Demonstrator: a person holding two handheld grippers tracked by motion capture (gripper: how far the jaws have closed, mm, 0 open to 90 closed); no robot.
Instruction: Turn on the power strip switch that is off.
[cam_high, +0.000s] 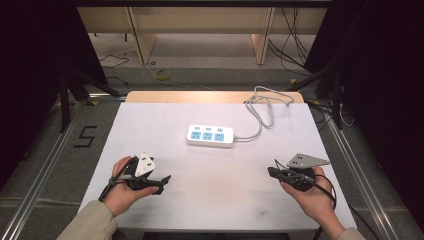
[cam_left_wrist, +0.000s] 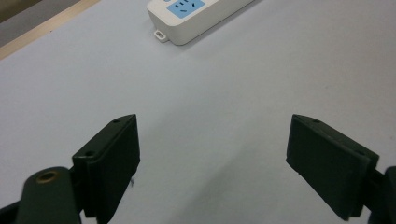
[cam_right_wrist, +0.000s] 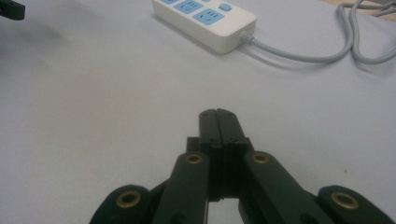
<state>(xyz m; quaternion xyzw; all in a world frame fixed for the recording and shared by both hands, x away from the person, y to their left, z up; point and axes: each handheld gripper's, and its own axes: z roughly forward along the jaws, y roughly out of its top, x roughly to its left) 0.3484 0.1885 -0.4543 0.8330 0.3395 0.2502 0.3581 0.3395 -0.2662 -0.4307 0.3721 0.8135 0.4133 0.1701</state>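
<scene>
Looks like the very start of things here. The white plastic power strip with three blue socket faces (cam_high: 210, 135) sits flat near the middle of the pale grey bench (cam_high: 215, 195), its grey cable (cam_high: 263, 107) looping off toward the far right corner. Nothing is plugged into any of the sockets, as far as I can see.

Both hands are parked on the near side, well apart from the strip. The left gripper (cam_high: 159, 183) has its fingers (cam_left_wrist: 112, 161) spread wide with only bare bench between them. The right gripper (cam_high: 274, 172) has its fingers (cam_right_wrist: 218, 128) pressed flat together, holding nothing.

My read: this is the approach step, nobody has touched the strip yet. The next move probably calls for one gripper to reach forward to the strip, and the right one would need to open up first if it's going to grab anything. The left is already pointed roughly at the strip's near end.

No containers on the bench, so nothing to report there.
</scene>
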